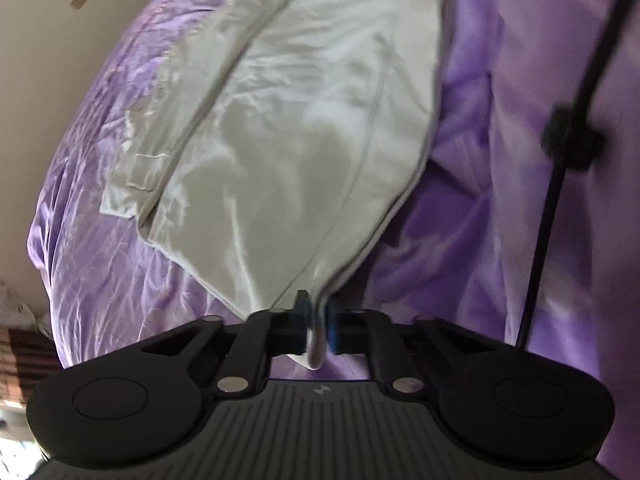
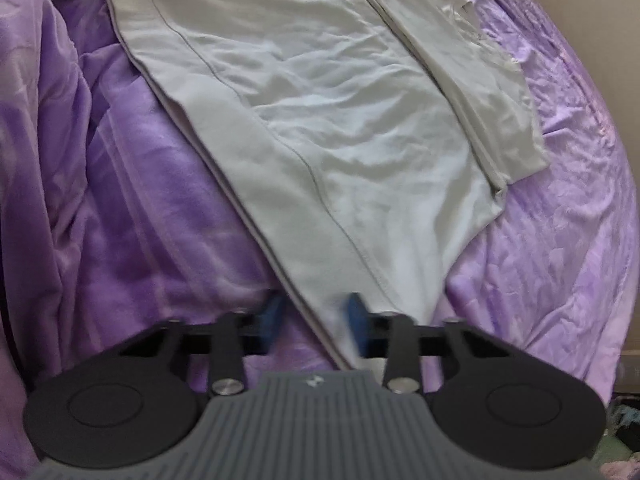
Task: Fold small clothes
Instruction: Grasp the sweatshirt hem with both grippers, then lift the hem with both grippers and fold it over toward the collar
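Purple bedding (image 1: 480, 200) is lying rumpled under a pale garment (image 1: 288, 140) filling mid-frame. Low in frame, the left gripper (image 1: 318, 326) is pinching its corner; the right gripper (image 2: 314, 326) is straddling its near edge, blue pads (image 2: 357, 326) apart.

You get soft, dim indoor light in both views, with sheen on the purple bedspread (image 1: 100, 216) and pale garment (image 1: 280, 152). Motion blur smears your left view's right side. Fisheye bends every edge; corners go dark.
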{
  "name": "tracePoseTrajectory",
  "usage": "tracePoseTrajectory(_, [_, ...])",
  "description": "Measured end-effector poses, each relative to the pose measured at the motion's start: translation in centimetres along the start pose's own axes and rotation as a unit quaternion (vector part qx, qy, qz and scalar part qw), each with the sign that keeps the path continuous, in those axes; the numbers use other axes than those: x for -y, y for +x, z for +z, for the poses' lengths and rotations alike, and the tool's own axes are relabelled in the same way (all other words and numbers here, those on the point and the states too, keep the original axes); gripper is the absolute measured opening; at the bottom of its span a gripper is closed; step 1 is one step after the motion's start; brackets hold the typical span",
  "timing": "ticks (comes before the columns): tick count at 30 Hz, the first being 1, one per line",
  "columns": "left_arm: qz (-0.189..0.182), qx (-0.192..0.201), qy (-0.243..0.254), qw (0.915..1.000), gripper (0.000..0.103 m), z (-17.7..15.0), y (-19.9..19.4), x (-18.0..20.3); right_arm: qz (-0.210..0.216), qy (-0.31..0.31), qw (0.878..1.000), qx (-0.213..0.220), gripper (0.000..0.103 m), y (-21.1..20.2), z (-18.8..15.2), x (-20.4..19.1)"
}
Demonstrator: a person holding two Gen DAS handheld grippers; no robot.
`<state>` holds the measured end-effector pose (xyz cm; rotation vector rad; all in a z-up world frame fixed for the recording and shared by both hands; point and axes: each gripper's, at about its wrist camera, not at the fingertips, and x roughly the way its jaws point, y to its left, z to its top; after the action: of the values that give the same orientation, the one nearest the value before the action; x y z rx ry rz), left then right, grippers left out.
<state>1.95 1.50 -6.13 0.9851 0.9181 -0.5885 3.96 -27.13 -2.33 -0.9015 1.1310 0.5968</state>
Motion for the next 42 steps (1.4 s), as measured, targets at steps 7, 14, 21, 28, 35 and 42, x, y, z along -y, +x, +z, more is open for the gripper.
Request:
tracePoseTrajectory(7, [-0.015, 0.029, -0.118, 0.9925, 0.003, 0.3, -2.4, -4.3, -0.044, 0.025, 0.999, 0.01, 0.0, -0.9, -0.2, 1.4])
tracePoseTrajectory(14, [0.006, 0.073, -0.205, 0.9759, 0.003, 2.2, -5.0, -9.7, -0.092, 0.069, 0.993, 0.041, 0.0, -3.1, 1.3, 4.5])
tracePoseTrajectory(21, [0.074, 0.096, -0.24, 0.9631, 0.003, 5.7, -4.9, -15.4, -0.158, 0.133, 0.975, 0.08, 0.0, -4.3, 4.1, 9.5])
tracePoseTrajectory(28, [0.116, 0.091, -0.278, 0.9492, 0.003, 9.2, -1.7, -22.1, -0.192, 0.183, 0.958, 0.111, 0.0, -3.4, 8.9, 16.2])
tracePoseTrajectory(35, [0.129, 0.063, -0.28, 0.9492, 0.003, 12.4, 3.2, -27.6, -0.191, 0.201, 0.955, 0.109, 0.0, 0.4, 14.2, 23.5])
tracePoseTrajectory(42, [0.124, 0.043, -0.321, 0.938, 0.003, 14.7, 11.8, -34.4, -0.181, 0.218, 0.954, 0.101, 0.0, 7.1, 19.7, 30.8])
